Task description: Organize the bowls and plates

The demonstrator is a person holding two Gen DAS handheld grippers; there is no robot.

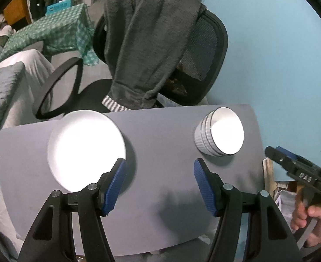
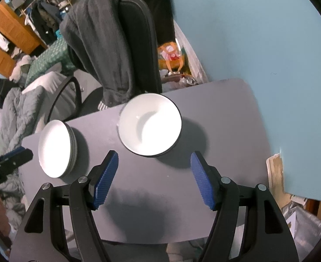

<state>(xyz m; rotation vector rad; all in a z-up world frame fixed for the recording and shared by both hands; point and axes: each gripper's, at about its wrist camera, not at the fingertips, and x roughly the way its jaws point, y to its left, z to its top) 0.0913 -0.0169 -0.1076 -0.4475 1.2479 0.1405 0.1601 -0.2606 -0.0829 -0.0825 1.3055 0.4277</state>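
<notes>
White lettering, seemingly "DAS", is seen on the right gripper (image 1: 279,152). On the grey table (image 1: 164,135), a ribbed white bowl (image 1: 220,131) with a dark rim is set right of a stack of white plates (image 1: 86,148), well apart. The left gripper (image 1: 160,185) is held released above the table; the right gripper's jaws are likewise spread, nothing between them.

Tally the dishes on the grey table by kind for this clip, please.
Stack of plates: 1 stack; the number of plates in it cannot be told
Bowl: 1
Total: 2 items on the grey table
</notes>
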